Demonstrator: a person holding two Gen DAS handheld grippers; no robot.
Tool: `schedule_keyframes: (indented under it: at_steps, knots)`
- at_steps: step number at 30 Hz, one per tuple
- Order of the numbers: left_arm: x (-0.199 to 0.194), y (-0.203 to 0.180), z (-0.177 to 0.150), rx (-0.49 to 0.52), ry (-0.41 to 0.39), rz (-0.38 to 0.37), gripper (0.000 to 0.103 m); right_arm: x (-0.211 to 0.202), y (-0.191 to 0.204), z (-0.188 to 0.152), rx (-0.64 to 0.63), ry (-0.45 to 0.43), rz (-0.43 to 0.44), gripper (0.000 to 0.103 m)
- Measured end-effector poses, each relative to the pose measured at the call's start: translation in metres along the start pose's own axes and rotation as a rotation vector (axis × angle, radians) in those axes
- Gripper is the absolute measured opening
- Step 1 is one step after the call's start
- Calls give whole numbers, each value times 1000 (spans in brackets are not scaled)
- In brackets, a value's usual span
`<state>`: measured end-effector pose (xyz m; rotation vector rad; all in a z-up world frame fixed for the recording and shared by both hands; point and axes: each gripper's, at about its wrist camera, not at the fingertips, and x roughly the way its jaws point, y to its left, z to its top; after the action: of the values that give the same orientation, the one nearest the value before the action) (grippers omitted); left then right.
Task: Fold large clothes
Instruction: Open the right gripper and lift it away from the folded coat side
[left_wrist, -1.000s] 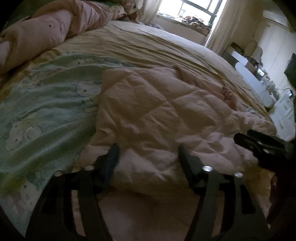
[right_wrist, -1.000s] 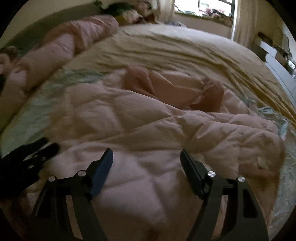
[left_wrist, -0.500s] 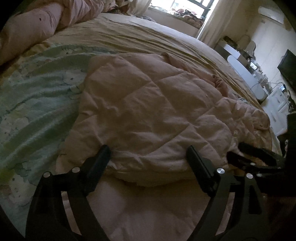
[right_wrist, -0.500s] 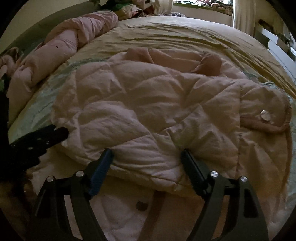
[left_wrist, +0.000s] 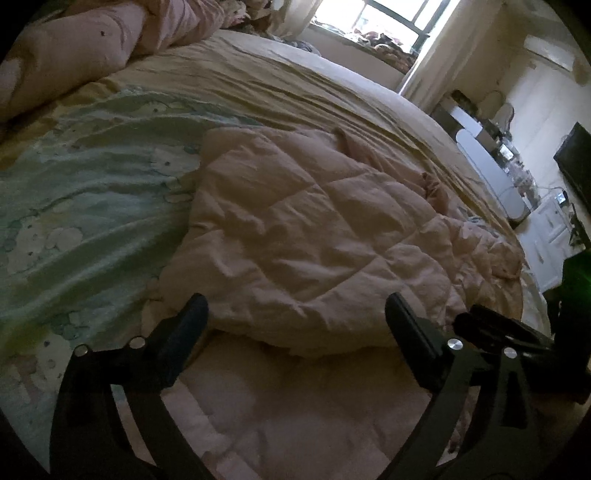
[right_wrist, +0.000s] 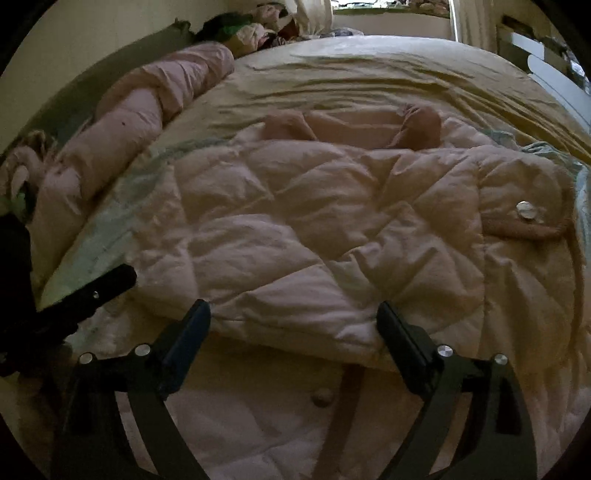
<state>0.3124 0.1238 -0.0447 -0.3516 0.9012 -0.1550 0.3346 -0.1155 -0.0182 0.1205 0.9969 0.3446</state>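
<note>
A pale pink quilted padded coat (left_wrist: 306, 236) lies on the bed, its upper layer folded over toward me so a thick folded edge (right_wrist: 295, 328) faces the grippers; a round button (right_wrist: 526, 211) shows at its right. My left gripper (left_wrist: 295, 314) is open and empty, just short of the folded edge. My right gripper (right_wrist: 293, 317) is open and empty at the same edge. The right gripper's fingers (left_wrist: 495, 328) show in the left wrist view, and the left gripper's fingers (right_wrist: 107, 284) in the right wrist view.
The bed has a beige sheet (left_wrist: 295, 85) and a mint cartoon-print blanket (left_wrist: 74, 206) at left. A rolled pink duvet (right_wrist: 140, 110) lies along the far left. A window (left_wrist: 388, 18), white furniture (left_wrist: 491, 173) and a dark screen (left_wrist: 576, 158) stand beyond the bed.
Both grippers have drawn back toward me and risen from the coat. The folded edge, between the open fingers a second ago, now lies flat ahead of them.
</note>
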Motion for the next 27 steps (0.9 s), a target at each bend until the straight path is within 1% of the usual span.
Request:
schedule_keyframes:
  at_steps: [3,5,9,15,17,24,27]
  knots:
    - [-11,-1,-1,-13,-20,-4,93,-16,1,2,22,-47,12,92]
    - [-17,0,-1,-14,-32,0,93,-24,1,2,31,-63,14,98]
    - [-32,-2,1,-9,-55,24,94,-37,-3,2,52,-93,6,98]
    - [-52,-5,2,1,-86,33,94,-54,-4,-1,62,-127,7,98]
    - [-59,-6,3,3,-98,31,94,-63,-2,-2,62,-153,1,98]
    - [-99,-7,2,-11,-194,10,94,-92,1,-2,65,-222,25,98]
    - [-116,-7,-1,-9,-228,20,94,-104,4,-3,63,-250,40,98]
